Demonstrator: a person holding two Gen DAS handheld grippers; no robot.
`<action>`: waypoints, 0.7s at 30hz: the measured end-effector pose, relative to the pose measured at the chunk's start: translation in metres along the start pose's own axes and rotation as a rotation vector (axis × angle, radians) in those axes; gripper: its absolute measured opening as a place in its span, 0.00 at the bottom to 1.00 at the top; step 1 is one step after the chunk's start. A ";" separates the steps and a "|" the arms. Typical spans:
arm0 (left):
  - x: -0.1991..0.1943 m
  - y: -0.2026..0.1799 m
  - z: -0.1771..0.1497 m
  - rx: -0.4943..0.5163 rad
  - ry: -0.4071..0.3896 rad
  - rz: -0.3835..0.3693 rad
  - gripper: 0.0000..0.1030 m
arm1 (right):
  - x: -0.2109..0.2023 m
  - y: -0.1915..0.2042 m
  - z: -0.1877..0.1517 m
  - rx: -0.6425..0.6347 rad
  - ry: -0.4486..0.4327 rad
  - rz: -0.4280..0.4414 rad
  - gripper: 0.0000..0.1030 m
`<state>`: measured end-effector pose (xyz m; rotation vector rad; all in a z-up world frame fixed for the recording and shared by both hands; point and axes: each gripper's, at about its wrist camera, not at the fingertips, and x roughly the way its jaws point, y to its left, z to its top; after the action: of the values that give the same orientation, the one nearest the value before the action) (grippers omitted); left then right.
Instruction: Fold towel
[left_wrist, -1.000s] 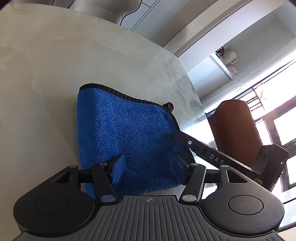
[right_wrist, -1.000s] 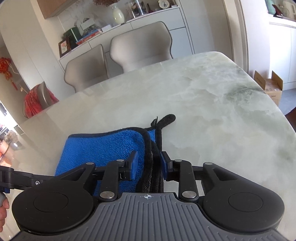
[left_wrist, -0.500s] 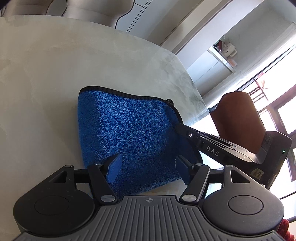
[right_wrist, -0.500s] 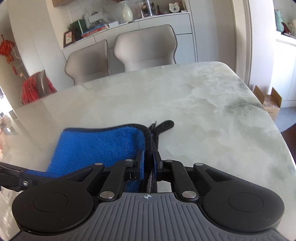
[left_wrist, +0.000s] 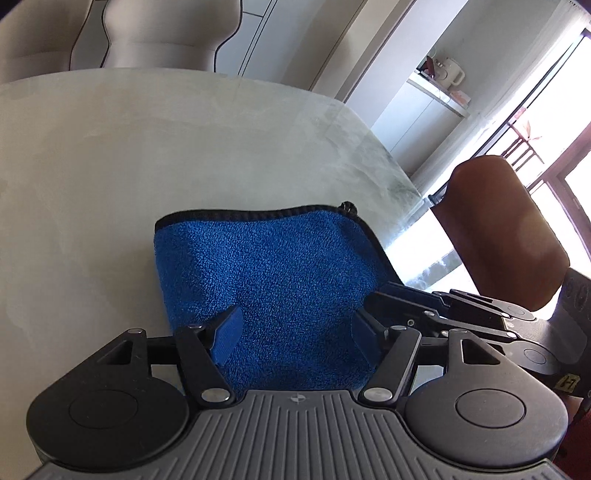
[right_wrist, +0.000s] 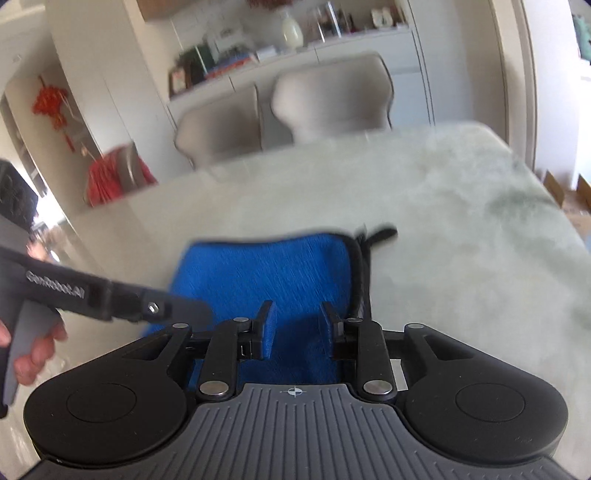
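blue towel (left_wrist: 273, 288) folded on marble table (left_wrist: 110, 166), left claw (left_wrist: 295, 328) wide, right-wrist view blurred

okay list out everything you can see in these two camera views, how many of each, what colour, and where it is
towel: 1, blue with black edging, folded flat on the table, just ahead of both grippers
hanging loop: 1, black, at the towel's far right corner
table: 1, pale marbled top, under the towel
grey chairs: 2, light grey, at the table's far side
brown chair: 1, brown, past the table's right edge
cardboard box: 1, brown, on the floor at far right
red ornament: 1, hanging on the left wall
left gripper: 1, black with blue pads, open over the towel
right gripper: 1, black with blue pads, open over the towel
hand: 1, holding the left gripper's handle
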<state>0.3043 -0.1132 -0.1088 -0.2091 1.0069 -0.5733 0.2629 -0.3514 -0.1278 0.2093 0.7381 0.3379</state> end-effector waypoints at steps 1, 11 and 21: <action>0.000 0.001 -0.001 -0.001 -0.004 -0.002 0.67 | 0.001 -0.002 -0.001 0.006 -0.002 0.001 0.24; -0.040 -0.024 -0.035 -0.003 -0.042 0.016 0.69 | -0.016 0.012 -0.004 -0.026 0.015 -0.097 0.41; -0.039 -0.035 -0.047 -0.041 -0.011 0.092 0.69 | -0.027 0.005 0.000 -0.034 0.018 -0.151 0.44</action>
<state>0.2367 -0.1174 -0.0901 -0.2009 1.0128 -0.4674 0.2433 -0.3563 -0.1097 0.1179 0.7608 0.2084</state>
